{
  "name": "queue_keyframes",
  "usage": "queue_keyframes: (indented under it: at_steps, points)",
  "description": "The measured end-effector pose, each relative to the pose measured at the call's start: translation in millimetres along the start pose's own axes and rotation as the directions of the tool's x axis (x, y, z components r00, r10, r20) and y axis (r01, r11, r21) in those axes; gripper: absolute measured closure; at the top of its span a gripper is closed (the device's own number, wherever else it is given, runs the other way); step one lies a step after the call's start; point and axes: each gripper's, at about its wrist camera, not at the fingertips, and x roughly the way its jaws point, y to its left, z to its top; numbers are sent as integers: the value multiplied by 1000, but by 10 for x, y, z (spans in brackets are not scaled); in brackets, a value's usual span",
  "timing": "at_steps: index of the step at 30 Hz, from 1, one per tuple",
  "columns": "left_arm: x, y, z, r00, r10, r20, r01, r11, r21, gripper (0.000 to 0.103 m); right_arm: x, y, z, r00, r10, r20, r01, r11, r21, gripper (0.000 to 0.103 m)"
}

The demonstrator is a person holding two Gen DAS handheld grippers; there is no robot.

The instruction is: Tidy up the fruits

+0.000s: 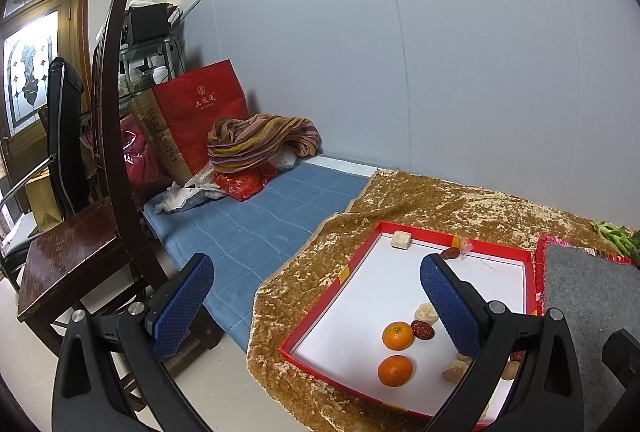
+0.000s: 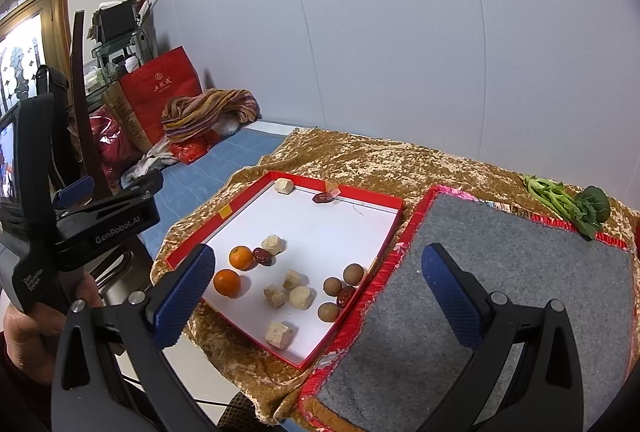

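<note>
Both tongs are up in the air with their blue pads spread wide and nothing in them. The left tongs (image 1: 316,308) hang over the near left edge of the red tray (image 2: 384,198), and the right tongs (image 2: 318,292) hover where the tray meets the grey mat (image 2: 500,284).

The fruit is all loose in the tray ahead of the tongs: two oranges (image 2: 227,282) just beyond the right tongs' left pad, dates (image 2: 263,256) beside them, three brown round ones (image 2: 353,273) near the mat-side wall, pale chunks (image 2: 279,334) scattered around.

If I were doing it, I'd start with an orange: drop straight down, pads either side of its middle, squeeze gently so it doesn't roll off. Watch the date touching the far orange, since it looks easy to knock.
</note>
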Motion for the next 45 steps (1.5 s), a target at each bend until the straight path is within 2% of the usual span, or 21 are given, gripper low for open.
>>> queue_keyframes:
  at_steps: [45]
  points:
    - [-16,8,-45,1000,2,-4,-2,1000,-6,0,73,26,-1,1000,12,-18,-12,1000,-17,0]
